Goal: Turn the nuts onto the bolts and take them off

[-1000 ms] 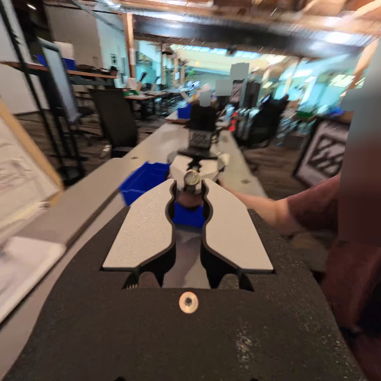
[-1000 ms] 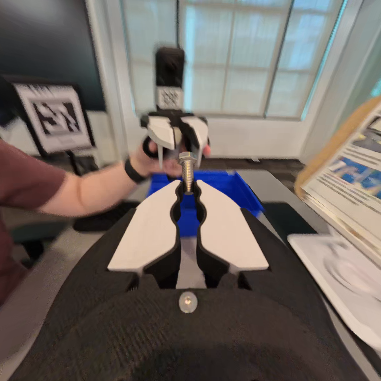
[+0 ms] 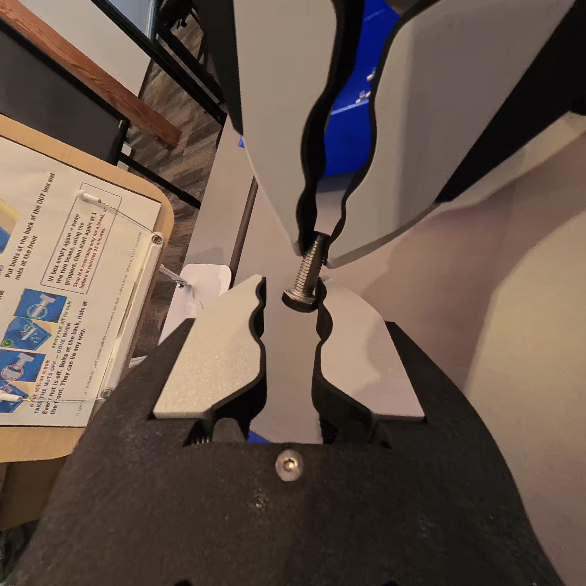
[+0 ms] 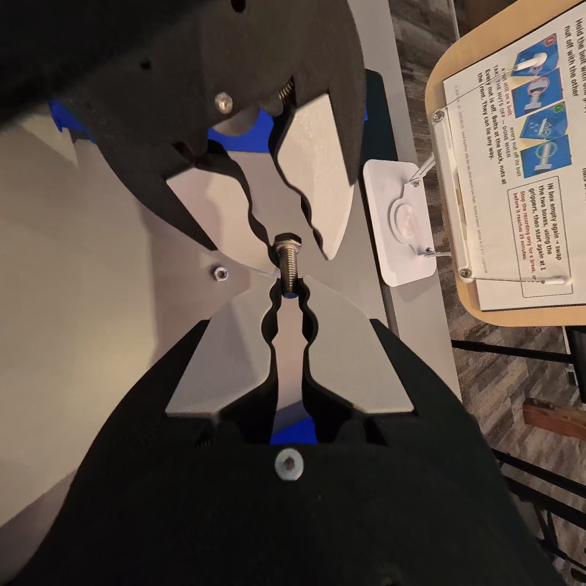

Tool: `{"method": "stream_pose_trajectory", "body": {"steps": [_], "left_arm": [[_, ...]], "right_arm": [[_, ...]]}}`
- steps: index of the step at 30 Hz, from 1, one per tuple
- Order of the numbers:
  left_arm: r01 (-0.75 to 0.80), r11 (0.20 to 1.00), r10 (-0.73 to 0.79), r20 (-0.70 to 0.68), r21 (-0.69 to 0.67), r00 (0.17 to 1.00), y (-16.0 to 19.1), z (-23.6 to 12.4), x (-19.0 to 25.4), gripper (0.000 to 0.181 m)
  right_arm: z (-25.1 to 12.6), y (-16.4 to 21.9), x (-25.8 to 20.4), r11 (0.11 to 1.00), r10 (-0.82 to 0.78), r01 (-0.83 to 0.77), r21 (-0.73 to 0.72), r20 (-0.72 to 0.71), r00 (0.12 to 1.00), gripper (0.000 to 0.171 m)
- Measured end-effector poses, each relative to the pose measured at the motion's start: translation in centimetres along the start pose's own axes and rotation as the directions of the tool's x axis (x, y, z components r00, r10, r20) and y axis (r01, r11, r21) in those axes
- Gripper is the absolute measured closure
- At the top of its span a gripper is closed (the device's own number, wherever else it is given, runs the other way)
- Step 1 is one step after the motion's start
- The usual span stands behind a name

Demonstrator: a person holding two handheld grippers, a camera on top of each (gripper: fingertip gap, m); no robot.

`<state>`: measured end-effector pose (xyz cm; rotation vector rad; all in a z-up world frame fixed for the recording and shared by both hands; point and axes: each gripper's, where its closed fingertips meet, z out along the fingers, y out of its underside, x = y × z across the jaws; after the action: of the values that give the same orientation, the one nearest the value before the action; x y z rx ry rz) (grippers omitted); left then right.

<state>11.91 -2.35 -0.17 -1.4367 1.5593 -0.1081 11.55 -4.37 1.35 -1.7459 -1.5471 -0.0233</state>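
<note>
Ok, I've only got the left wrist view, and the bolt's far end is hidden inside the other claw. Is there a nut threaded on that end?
Observer: No. In the right wrist view the bolt shows bare thread down to its tip, which sits pinched in the right claw.
Operator: So where is the nut? I see none from here.
Observer: One loose nut lies flat on the grey table, off to the side of the bolt and apart from both claws.
</note>
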Motion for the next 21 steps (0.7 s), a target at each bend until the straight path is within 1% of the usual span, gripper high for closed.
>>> {"method": "stream_pose_trajectory", "body": {"steps": [4, 8, 12, 17, 21], "left_arm": [[-0.019, 1.000, 0.019, -0.030, -0.008, 0.999, 0.1, 0.6, 0.8, 0.166], [0.009, 1.000, -0.008, -0.047, 0.017, 0.999, -0.2, 0.7, 0.9, 0.167], [0.024, 0.998, -0.023, -0.023, 0.050, 0.999, -0.6, 0.4, 0.3, 0.167], [0.100, 0.986, -0.098, -0.026, 0.133, 0.995, -1.3, -0.3, -0.5, 0.167], [0.154, 0.968, -0.163, 0.029, 0.199, 0.986, -1.8, -1.1, -2.1, 0.167]], "right_arm": [[0.2, 0.1, -0.1, 1.000, 0.009, -0.009, -0.001, 0.014, 1.000, 0.161], [0.0, 0.1, 0.0, 1.000, 0.024, -0.025, 0.016, 0.029, 0.999, 0.161], [-0.3, -0.4, 0.5, 0.996, 0.047, -0.049, 0.072, 0.025, 0.999, 0.160], [-1.7, -1.7, 1.9, 0.968, 0.098, -0.101, 0.228, 0.022, 0.995, 0.146], [-3.3, -2.8, 2.9, 0.905, 0.158, -0.178, 0.386, 0.085, 0.984, 0.137]]}}
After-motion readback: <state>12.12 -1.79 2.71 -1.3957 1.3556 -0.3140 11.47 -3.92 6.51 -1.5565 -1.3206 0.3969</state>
